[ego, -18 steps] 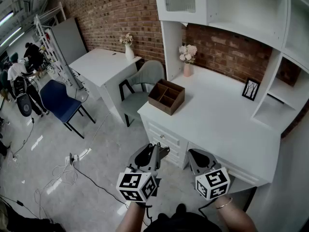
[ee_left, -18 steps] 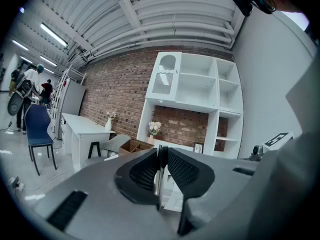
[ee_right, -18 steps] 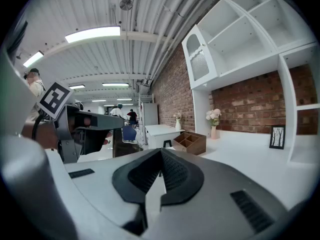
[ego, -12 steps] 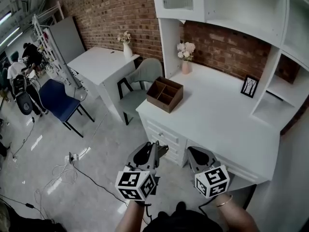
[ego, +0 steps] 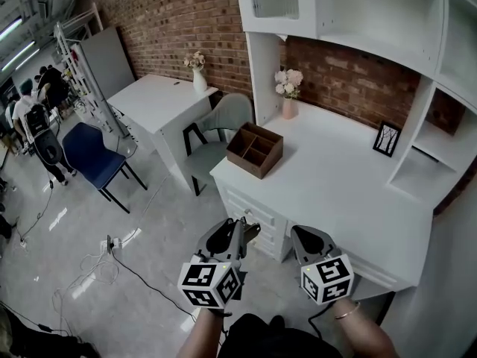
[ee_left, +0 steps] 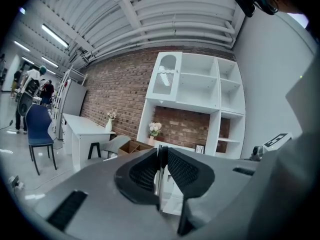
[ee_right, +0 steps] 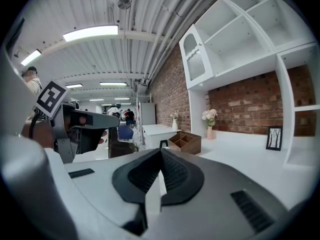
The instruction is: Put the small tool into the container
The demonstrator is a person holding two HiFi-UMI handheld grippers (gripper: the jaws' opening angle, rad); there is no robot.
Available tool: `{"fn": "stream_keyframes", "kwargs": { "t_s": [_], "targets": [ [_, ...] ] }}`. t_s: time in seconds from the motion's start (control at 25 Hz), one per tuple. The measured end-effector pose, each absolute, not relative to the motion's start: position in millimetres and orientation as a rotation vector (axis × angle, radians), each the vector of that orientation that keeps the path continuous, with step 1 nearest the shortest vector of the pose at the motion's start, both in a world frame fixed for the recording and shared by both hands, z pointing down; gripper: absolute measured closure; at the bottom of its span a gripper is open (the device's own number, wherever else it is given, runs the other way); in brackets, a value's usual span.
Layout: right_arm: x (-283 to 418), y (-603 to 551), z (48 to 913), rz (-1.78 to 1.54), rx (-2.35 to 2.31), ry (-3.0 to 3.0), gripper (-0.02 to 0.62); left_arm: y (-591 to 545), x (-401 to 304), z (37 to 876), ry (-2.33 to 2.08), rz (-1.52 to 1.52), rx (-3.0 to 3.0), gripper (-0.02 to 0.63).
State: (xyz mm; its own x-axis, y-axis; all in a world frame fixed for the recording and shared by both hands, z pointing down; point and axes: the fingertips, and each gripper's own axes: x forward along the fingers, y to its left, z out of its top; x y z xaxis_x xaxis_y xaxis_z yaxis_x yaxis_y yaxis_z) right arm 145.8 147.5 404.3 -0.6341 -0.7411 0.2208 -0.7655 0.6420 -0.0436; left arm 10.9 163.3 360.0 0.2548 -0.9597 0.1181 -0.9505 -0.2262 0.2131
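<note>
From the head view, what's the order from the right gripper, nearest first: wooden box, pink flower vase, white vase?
1. Wooden box, at the desk's left end.
2. Pink flower vase, behind it by the brick wall.
3. White vase, on the far table, left.

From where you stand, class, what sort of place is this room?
Probably a mock home-office set inside a large workshop or lab: a white desk with shelving above stands against a brick wall, while people work at equipment on the open floor beyond.

Container [ego: 256,149] sits at the left end of the desk [ego: 335,192] — vase [ego: 288,107] behind it; frame [ego: 386,138] far right.
</note>
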Motion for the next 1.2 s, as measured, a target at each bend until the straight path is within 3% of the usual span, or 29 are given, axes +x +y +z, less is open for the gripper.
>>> {"fn": "stream_keyframes", "kwargs": {
  "t_s": [0.52, 1.2],
  "targets": [
    [127, 105, 405, 0.233, 1.255, -2.674, 0.592, 120, -9, 365, -1.795, -0.059, 2.272, 0.538],
    [50, -51, 432, 0.327, 1.324, -2.585, 0.592, -42, -97, 387, -1.712, -0.046, 2.253, 0.538]
  ]
}}
